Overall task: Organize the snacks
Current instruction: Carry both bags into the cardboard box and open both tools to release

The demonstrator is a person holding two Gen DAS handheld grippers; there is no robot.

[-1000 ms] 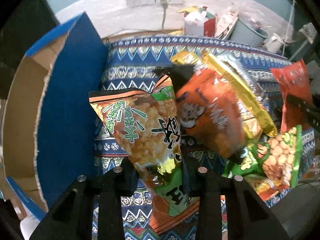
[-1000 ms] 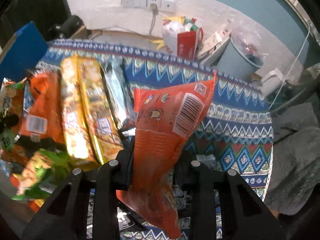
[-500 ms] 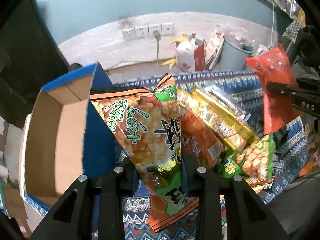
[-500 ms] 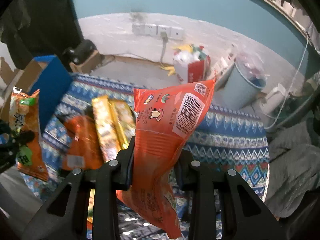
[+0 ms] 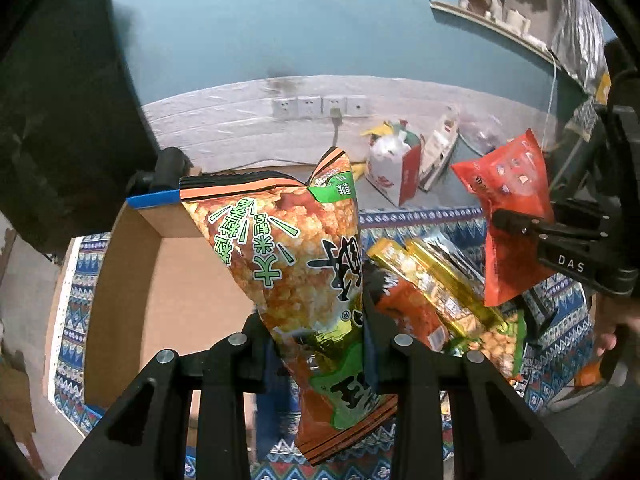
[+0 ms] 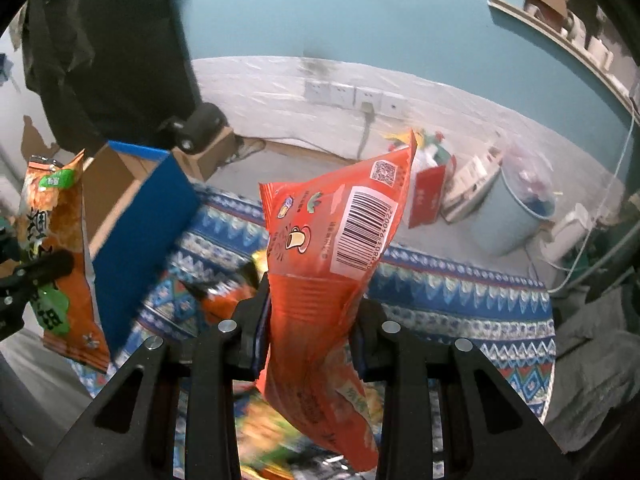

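Glossy plastic-film snack bag [image 5: 296, 272] and red packet [image 6: 332, 272]; matt cardboard box [image 5: 160, 280]; woven patterned cloth [image 6: 460, 300]; matt black plastic fingers [image 5: 224, 392].

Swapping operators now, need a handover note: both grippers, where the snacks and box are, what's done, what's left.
Left gripper: shut on the rice-cracker bag, held in the air beside the open cardboard box.
Right gripper: shut on the red snack bag, lifted above the patterned cloth.
On the cloth: gold packs, an orange bag and a green peanut bag, in a loose pile.
Done: two bags picked up; no snacks visible in the box.
Left: probably box both bags, then the pile.
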